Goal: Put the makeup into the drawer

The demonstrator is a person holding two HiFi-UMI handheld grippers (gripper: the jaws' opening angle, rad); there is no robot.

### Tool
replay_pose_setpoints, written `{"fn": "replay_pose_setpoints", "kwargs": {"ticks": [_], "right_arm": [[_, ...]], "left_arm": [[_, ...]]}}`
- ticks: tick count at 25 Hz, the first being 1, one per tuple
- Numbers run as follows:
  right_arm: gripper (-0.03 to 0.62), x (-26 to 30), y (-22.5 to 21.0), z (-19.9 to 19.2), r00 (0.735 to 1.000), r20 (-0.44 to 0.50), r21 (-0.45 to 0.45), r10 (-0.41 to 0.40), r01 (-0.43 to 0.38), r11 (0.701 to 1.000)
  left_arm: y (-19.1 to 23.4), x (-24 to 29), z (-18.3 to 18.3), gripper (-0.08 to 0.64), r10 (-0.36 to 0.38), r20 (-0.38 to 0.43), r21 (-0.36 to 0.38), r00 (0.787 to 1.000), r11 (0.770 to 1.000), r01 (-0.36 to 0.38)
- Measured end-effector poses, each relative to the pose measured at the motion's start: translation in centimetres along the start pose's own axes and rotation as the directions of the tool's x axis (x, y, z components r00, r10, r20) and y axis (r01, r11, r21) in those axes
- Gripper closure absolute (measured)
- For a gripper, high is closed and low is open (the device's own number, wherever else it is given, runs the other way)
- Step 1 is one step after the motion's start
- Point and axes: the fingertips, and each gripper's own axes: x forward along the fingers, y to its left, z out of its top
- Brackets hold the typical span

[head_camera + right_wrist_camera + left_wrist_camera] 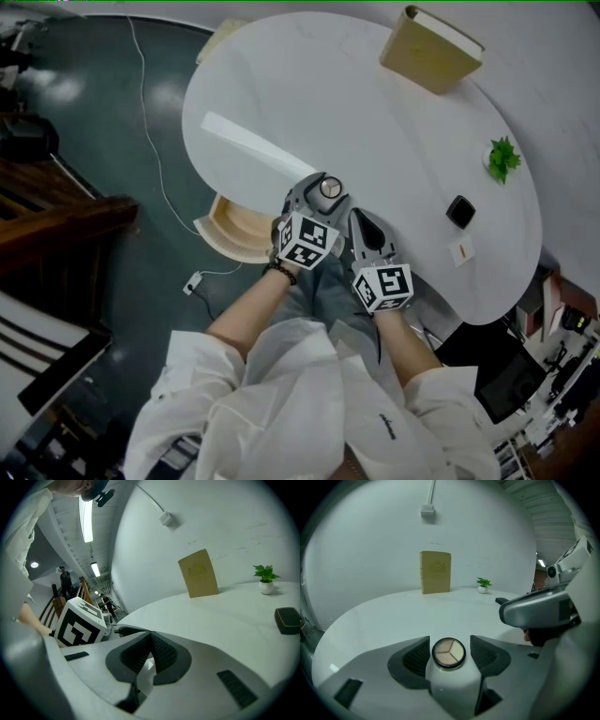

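The makeup is a round black-rimmed compact (330, 187) with three beige shades, its face also plain in the left gripper view (449, 652). My left gripper (323, 184) is shut on the compact, holding it over the near edge of the white round table (394, 141). An open drawer (236, 228) with a pale wood inside sticks out from under the table, just left of that gripper. My right gripper (362, 221) is close beside the left one; in its own view the right gripper (150, 643) has its jaws shut together with nothing between them.
A tan book (430, 49) stands at the table's far side, a small potted plant (503, 159) and a black block (459, 211) at its right, with a small white card (460, 250) nearby. A cable (155, 150) runs over the dark floor on the left.
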Motion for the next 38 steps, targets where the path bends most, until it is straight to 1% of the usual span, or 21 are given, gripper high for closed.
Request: {"fn": "replay_pose_setpoints", "kwargs": {"ticks": [2,5,11,15,19,24,28,34,38], "right_arm": [[0.575,0.0,-0.1,0.0,1.000,0.000,0.003,0.001,-0.001,1.000],[0.575,0.0,-0.1,-0.1,1.000,-0.001,0.004,0.008,-0.008,1.000],[0.575,-0.2,0.2,-0.4,1.000,-0.010,0.000,0.029,-0.029,1.000],[0.575,-0.5,0.7,-0.2,0.998,-0.004,-0.001,0.061,-0.061,0.998],[0.575,-0.5,2.2,-0.4,0.996,-0.015,-0.015,0.092,-0.092,0.996],[0.575,0.2,6.8,-1.1,0.988,-0.026,-0.014,0.155,-0.155,0.988],[0.575,1.3,10.6,-3.1,0.977,-0.058,-0.030,0.204,-0.206,0.978],[0.575,2.4,15.9,-6.2,0.973,-0.100,-0.036,0.209,-0.213,0.976],[0.575,3.9,18.2,-8.4,0.971,-0.131,-0.037,0.199,-0.206,0.978]], "left_arm": [[0.0,0.3,-0.3,0.282,0.007,-0.016,0.002,1.000,1.000,-0.007],[0.3,0.4,-0.5,0.314,0.022,-0.031,0.016,0.999,1.000,-0.021],[0.3,0.2,-0.4,0.324,0.033,-0.038,0.023,0.999,0.999,-0.032],[0.4,-1.4,0.1,0.327,0.048,-0.010,0.018,0.999,0.999,-0.048],[0.8,-4.8,0.5,0.328,0.053,0.034,-0.009,0.998,0.999,-0.052],[1.9,-10.6,-1.1,0.328,0.010,0.055,-0.001,0.998,1.000,-0.010],[3.2,-14.4,-4.3,0.330,-0.029,0.038,0.005,0.999,1.000,0.029],[5.2,-18.3,-8.9,0.330,-0.097,0.004,0.040,0.995,0.995,0.096],[6.2,-19.0,-11.7,0.330,-0.173,-0.029,0.096,0.984,0.980,0.175]]}}
